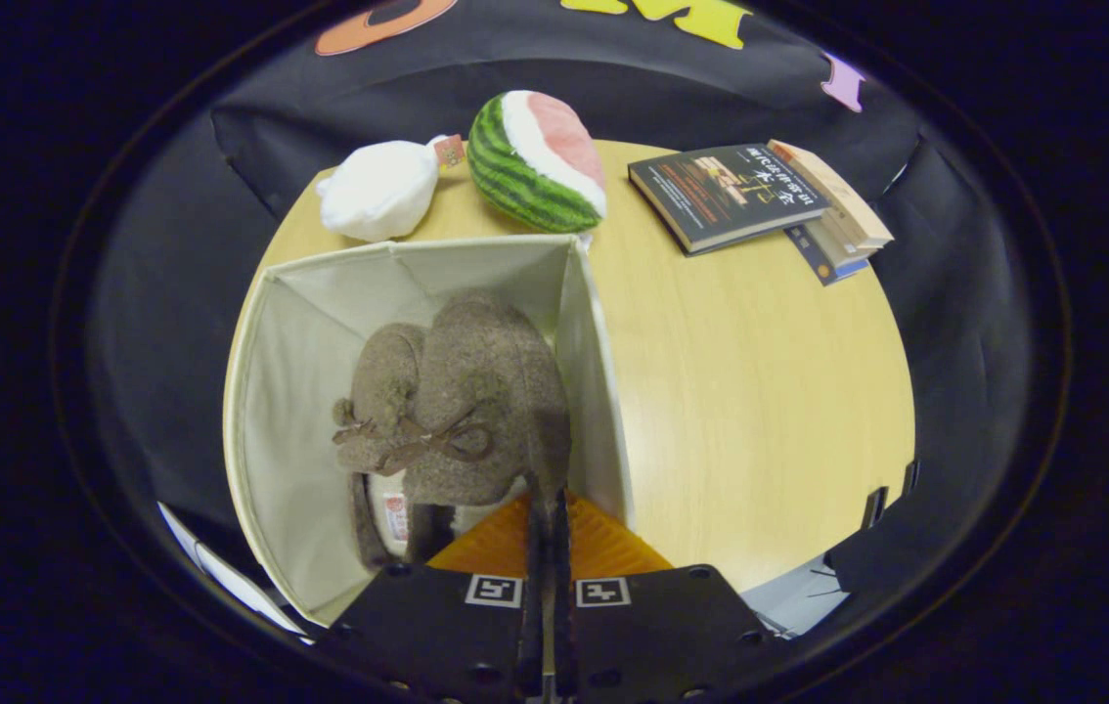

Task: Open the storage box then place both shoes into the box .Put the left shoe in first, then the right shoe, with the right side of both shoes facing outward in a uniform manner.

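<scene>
Shoes [457, 401] lay side by side in the box [305, 323] on the desk [760, 391], long axes running away from the tongs [547, 518], which were clamped on the nearer shoe's heel.

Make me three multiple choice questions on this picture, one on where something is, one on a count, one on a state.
1. Where is the plush watermelon slice?
A. inside the box
B. on the round wooden table, just beyond the box's far wall
C. on the books

2. How many brown felt shoes are inside the cream fabric storage box?
A. none
B. one
C. two

3. How do the fingers of the gripper stand?
A. closed together, pinching the rim of the nearer shoe
B. wide open above the table
C. closed on a book

Answers: 1 B, it lies behind the box wall beside the white plush toy. 2 C, two lie side by side inside. 3 A, the fingers meet at the shoe's edge.
</scene>
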Action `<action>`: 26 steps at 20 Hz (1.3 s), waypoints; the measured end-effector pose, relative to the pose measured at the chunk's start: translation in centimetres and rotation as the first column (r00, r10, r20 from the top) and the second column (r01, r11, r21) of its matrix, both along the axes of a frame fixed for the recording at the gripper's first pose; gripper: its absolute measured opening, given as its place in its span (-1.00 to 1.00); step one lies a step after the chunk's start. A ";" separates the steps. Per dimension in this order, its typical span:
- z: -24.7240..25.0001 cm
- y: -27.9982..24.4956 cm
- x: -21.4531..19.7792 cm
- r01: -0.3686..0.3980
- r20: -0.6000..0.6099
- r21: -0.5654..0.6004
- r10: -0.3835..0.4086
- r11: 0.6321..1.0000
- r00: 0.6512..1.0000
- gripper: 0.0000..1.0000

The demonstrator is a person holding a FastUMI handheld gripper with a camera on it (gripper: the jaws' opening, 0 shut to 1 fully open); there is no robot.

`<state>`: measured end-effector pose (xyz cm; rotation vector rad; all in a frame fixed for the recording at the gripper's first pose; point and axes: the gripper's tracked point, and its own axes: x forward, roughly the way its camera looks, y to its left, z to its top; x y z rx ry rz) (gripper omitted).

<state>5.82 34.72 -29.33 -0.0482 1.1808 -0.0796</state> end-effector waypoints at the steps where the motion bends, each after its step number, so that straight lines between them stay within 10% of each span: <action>1: 0.1 0.2 0.1 -0.002 0.005 0.008 0.002 1.000 1.000 -0.85; 6: 1.2 1.4 -0.8 -0.040 0.046 0.021 0.039 0.999 0.998 -0.58; 13: 7.9 1.8 -4.0 -0.162 0.205 0.128 0.134 0.979 0.970 0.38; 17: 11.5 -2.5 -4.8 -0.226 0.355 0.136 0.165 0.965 0.920 0.75; 26: 22.3 -19.0 -11.7 -0.216 0.682 0.016 0.147 0.976 0.717 0.94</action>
